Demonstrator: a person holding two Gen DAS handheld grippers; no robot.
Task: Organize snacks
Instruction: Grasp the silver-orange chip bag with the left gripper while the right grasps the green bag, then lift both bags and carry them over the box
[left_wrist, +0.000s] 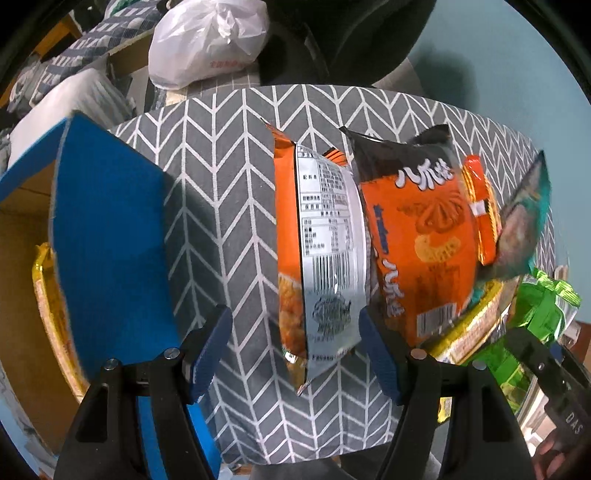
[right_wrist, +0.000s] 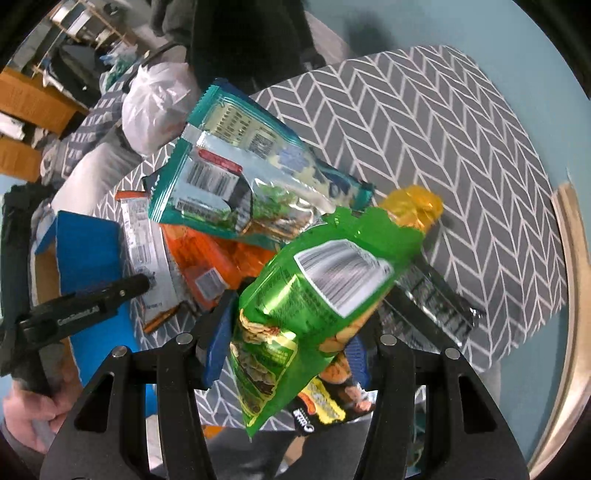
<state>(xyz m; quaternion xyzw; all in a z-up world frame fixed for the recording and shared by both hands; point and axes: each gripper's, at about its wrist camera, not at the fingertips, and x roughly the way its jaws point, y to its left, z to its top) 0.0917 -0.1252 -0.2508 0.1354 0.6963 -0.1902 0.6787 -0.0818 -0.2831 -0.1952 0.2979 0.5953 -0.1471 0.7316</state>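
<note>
A pile of snack bags lies on the round table with the grey chevron cloth (left_wrist: 229, 177). In the left wrist view my left gripper (left_wrist: 295, 350) is open around the lower end of an orange bag lying back side up (left_wrist: 321, 258); its pads are apart from the bag. Beside that lie a second orange bag (left_wrist: 417, 236) and a teal bag (left_wrist: 524, 218). In the right wrist view my right gripper (right_wrist: 286, 343) is shut on a green snack bag (right_wrist: 317, 295), held above the pile. The teal bag (right_wrist: 236, 166) lies behind it.
An open cardboard box with blue flaps (left_wrist: 107, 236) stands at the table's left edge, with a yellow packet (left_wrist: 48, 295) inside. A white plastic bag (left_wrist: 207, 40) lies beyond the table. A yellow packet (right_wrist: 413, 203) and a silver-black packet (right_wrist: 439, 299) lie under the green bag.
</note>
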